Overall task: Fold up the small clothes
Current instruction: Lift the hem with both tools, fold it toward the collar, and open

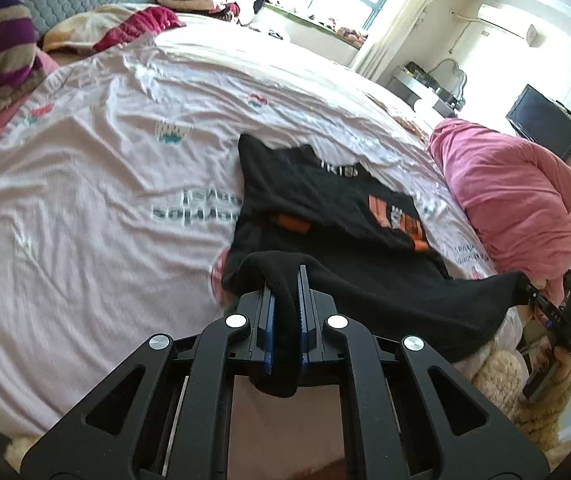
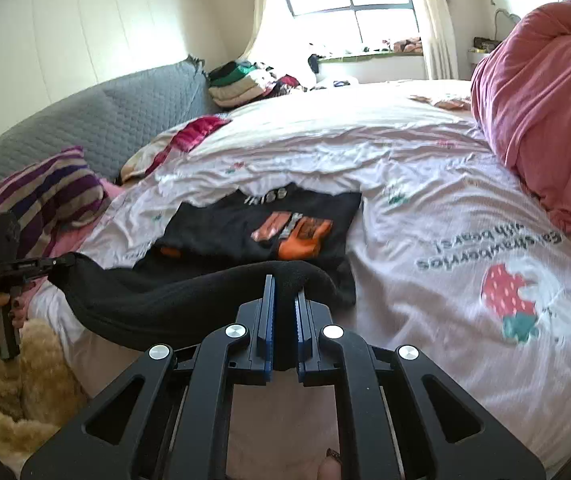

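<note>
A small black garment with orange print (image 1: pixel 325 208) lies on the bed's pale pink sheet (image 1: pixel 105 200); it also shows in the right wrist view (image 2: pixel 269 220). Its near edge is lifted off the bed and stretched between both grippers. My left gripper (image 1: pixel 285 280) is shut on one end of that black edge. My right gripper (image 2: pixel 285 288) is shut on the other end, and it shows at the right in the left wrist view (image 1: pixel 529 290). My left gripper shows at the left in the right wrist view (image 2: pixel 61 262).
A pink duvet (image 1: pixel 517 200) is heaped to the right of the garment. A striped pillow (image 2: pixel 37 200) and a red-cream blanket (image 2: pixel 181 140) lie by the grey headboard (image 2: pixel 105 116). Folded clothes (image 2: pixel 241 80) are stacked near the window.
</note>
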`<state>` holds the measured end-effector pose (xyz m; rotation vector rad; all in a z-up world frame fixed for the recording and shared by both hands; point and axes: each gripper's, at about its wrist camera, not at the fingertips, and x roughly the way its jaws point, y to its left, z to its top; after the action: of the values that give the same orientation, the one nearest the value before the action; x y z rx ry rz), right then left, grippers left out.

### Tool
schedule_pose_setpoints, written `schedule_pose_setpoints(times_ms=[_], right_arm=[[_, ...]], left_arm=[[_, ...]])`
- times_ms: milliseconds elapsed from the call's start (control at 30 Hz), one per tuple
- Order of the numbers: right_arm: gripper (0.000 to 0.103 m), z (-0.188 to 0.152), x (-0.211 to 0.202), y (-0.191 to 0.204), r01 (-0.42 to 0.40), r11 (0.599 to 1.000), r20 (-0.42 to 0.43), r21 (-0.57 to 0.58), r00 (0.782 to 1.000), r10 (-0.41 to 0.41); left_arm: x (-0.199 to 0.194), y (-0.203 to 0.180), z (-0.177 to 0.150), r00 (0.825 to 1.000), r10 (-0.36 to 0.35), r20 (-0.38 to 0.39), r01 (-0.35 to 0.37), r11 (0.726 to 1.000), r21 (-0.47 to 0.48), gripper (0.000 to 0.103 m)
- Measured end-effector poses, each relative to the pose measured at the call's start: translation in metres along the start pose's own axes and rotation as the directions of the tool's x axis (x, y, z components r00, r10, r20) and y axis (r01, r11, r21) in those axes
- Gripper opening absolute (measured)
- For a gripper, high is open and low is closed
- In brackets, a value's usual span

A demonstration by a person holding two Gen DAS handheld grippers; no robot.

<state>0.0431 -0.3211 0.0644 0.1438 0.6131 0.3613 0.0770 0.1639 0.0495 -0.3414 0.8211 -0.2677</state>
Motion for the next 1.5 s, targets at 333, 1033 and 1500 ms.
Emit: schedule_pose_setpoints(times_ms=[333, 1033, 1500], right_arm=[[0.007, 0.040, 0.029, -0.011, 0.046, 0.999, 0.043, 0.017, 0.998, -0.046], [0.007, 0.088, 0.126, -0.040, 0.165, 0.986, -0.044, 0.036, 0.986, -0.163], [0.007, 0.084, 0.186, -0.055, 0.218, 0.976, -0.110, 0.029, 0.971, -0.213]], left_arm=[[0.023, 0.002, 0.047, 0.998, 0.042, 0.037, -0.042, 0.999, 0.002, 0.003], [0.103, 0.001, 0.114, 0.988, 0.157, 0.003, -0.157, 0.986, 0.061, 0.003], [0.151, 0.014, 0.121, 0.981, 0.192, -0.027, -0.189, 0.979, 0.081, 0.003]])
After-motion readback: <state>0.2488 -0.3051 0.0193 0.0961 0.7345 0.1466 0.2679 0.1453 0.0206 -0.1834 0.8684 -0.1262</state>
